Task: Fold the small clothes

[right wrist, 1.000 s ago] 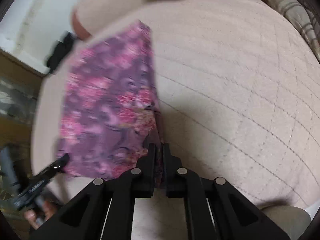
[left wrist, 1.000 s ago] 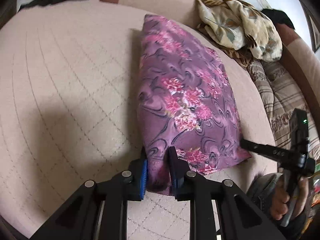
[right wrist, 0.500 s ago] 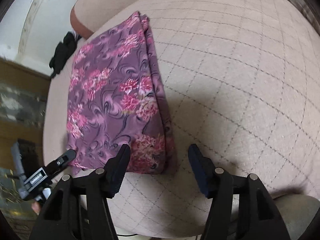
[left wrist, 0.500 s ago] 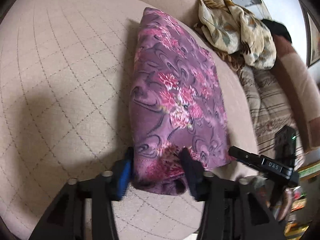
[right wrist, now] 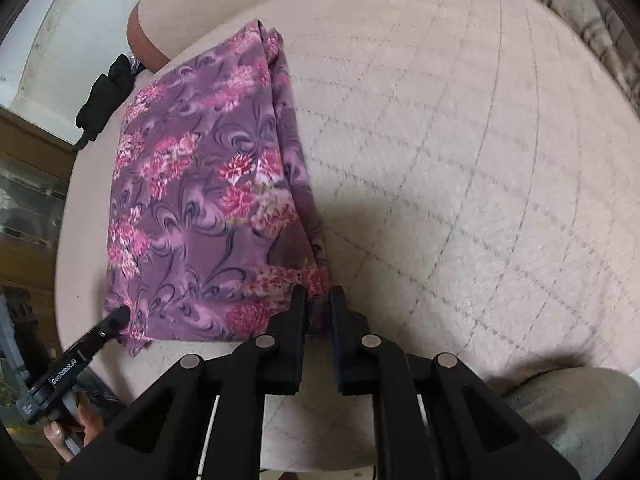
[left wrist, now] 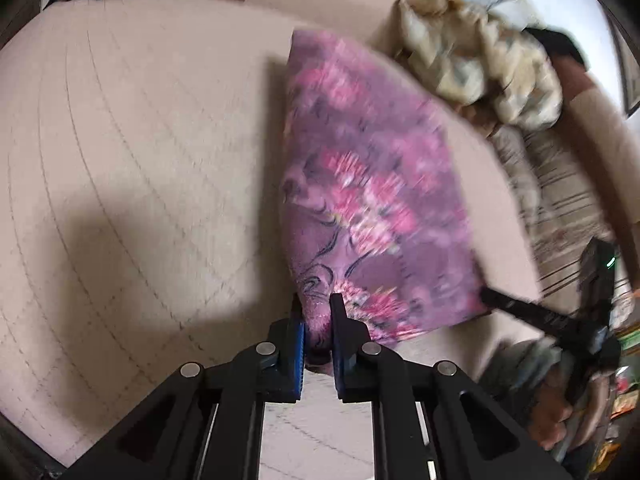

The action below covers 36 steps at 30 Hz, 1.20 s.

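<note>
a beige quilted cushion (right wrist: 460, 140) bears a folded purple floral garment (right wrist: 200, 184), lying flat.

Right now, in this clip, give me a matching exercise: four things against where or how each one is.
1 purple floral cloth
2 left gripper
3 right gripper
4 cream patterned garment

A crumpled at the sofa's back
B closing on the cloth's near left corner
C folded long on the quilted cover
D closing on the cloth's near right corner

Pairs: 1-C, 2-B, 3-D, 4-A
</note>
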### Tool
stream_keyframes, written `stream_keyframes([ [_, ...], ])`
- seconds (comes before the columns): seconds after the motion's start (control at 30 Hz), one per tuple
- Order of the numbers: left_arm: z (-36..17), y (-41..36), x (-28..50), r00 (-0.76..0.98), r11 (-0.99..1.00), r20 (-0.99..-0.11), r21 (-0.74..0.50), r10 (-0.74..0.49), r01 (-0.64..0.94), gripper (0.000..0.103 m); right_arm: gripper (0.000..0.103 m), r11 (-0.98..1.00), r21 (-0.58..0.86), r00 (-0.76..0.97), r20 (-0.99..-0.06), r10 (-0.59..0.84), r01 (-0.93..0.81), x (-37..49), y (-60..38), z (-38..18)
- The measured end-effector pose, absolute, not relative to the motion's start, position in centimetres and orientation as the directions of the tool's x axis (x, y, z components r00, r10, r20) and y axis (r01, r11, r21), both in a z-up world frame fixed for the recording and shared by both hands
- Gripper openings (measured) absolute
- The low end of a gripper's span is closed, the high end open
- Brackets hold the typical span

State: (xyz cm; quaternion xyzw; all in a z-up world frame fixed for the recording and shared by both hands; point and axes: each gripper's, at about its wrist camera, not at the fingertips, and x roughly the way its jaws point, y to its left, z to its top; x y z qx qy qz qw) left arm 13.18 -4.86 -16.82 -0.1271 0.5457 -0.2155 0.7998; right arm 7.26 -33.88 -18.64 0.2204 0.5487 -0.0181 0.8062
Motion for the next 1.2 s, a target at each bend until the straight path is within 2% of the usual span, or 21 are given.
stream_keyframes([
  [0.07, -17.0, -5.2, 13.6, 0.309, 0.889, -0.836, -0.396, -0.453, 0.232, 0.012, 0.011, 0.915, 0.306, 0.378, -0.905, 0.195, 0.261, 7.5, -33.4, -19.0],
  [0.13, -18.6, -5.7, 13.5, 0.287, 0.907, -0.866, -0.354, -0.41, 0.229, 0.019, 0.012, 0.916, 0.294, 0.346, -0.918, 0.192, 0.271, 8.2, -33.4, -20.0],
  [0.2, -18.1, -6.1, 12.8, 0.341, 0.922, -0.865, -0.291, -0.368, 0.255, 0.027, 0.014, 0.916, 0.296, 0.359, -0.914, 0.189, 0.272, 8.4, -33.3, -19.8],
  [0.27, -17.5, -6.5, 12.3, 0.369, 0.929, -0.865, -0.247, -0.339, 0.275, 0.03, 0.02, 0.914, 0.302, 0.368, -0.91, 0.191, 0.27, 8.3, -33.2, -19.6],
  [0.33, -17.3, -6.8, 11.8, 0.385, 0.941, -0.874, -0.196, -0.296, 0.277, 0.039, 0.036, 0.912, 0.304, 0.378, -0.907, 0.188, 0.275, 7.5, -33.3, -19.3],
  [0.4, -16.9, -6.9, 11.1, 0.409, 0.95, -0.876, -0.153, -0.258, 0.272, 0.051, 0.048, 0.913, 0.274, 0.405, -0.904, 0.137, 0.302, 6.1, -33.8, -18.1],
  [0.5, -15.4, -6.6, 8.7, 0.472, 0.957, -0.857, -0.079, -0.207, 0.278, 0.066, 0.062, 0.894, 0.329, 0.477, -0.865, 0.156, 0.305, 3.5, -33.6, -16.4],
  [0.6, -13.2, -5.5, 6.0, 0.536, 0.966, -0.825, -0.043, -0.179, 0.255, 0.081, 0.062, 0.896, 0.342, 0.539, -0.83, 0.145, 0.285, 0.4, -32.7, -14.7],
  [0.7, -10.1, -4.3, 3.4, 0.611, 0.977, -0.779, -0.012, -0.144, 0.215, 0.086, 0.065, 0.905, 0.336, 0.626, -0.772, 0.106, 0.261, -2.6, -31.4, -11.7],
  [0.8, -7.0, -3.9, 1.5, 0.683, 0.979, -0.724, 0.055, -0.095, 0.194, 0.086, 0.073, 0.919, 0.304, 0.707, -0.706, 0.041, 0.251, -5.2, -30.2, -8.1],
  [0.93, -3.4, -4.2, -0.7, 0.734, 0.968, -0.677, 0.144, -0.054, 0.204, 0.086, 0.074, 0.95, 0.249, 0.733, -0.679, 0.03, 0.191, -6.0, -27.9, -4.1],
  [1.07, -0.4, -3.5, -2.5, 0.765, 0.98, -0.643, 0.125, -0.038, 0.153, 0.087, 0.074, 0.954, 0.239, 0.752, -0.658, 0.023, 0.179, -6.9, -26.5, -0.9],
  [1.2, 1.7, -3.0, -3.7, 0.754, 0.986, -0.656, 0.099, -0.034, 0.131, 0.087, 0.074, 0.956, 0.264, 0.766, -0.638, 0.075, 0.126, -8.1, -25.6, 1.7],
])
